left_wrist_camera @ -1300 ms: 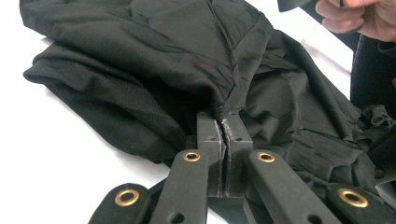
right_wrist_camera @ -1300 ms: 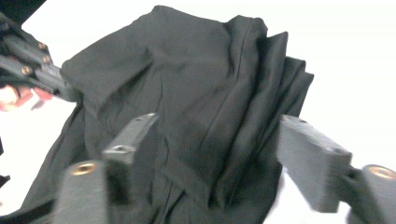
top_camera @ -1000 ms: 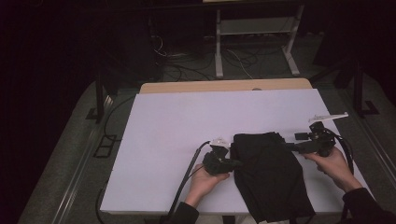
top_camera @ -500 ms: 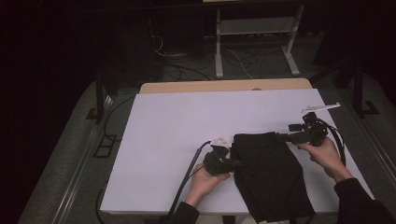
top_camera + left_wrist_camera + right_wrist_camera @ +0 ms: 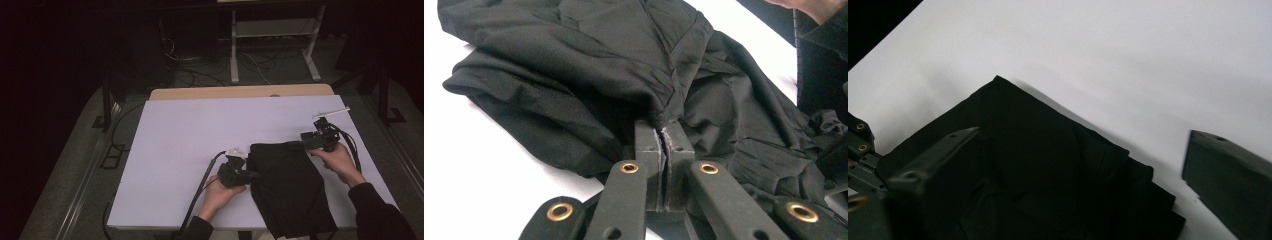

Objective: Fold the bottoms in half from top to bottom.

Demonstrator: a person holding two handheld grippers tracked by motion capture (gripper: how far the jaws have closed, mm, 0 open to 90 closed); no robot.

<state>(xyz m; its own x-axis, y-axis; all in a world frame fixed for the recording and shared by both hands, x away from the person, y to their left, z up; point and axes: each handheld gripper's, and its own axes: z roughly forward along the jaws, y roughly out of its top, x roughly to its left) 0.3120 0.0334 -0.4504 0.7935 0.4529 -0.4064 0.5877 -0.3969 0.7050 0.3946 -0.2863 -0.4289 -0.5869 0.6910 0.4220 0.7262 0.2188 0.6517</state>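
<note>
The left gripper (image 5: 663,135) pinches a fold of the black cloth (image 5: 290,185). At two o'clock of the cloth, the right gripper (image 5: 300,144) has wide jaws, just closing slightly, holding nothing.

Pretty dark room overall, most of the light lands on the white rectangular tabletop (image 5: 210,150), which sits on a light wooden board (image 5: 240,92) peeking out along the far edge. Beyond it there's a white metal shelf frame (image 5: 272,35) with a tangle of black cables (image 5: 200,67) on the floor to its left. Grey carpeted floor (image 5: 75,185) on both sides, with a black stand leg (image 5: 106,105) on the left and another black stand foot (image 5: 387,107) far right.
</note>
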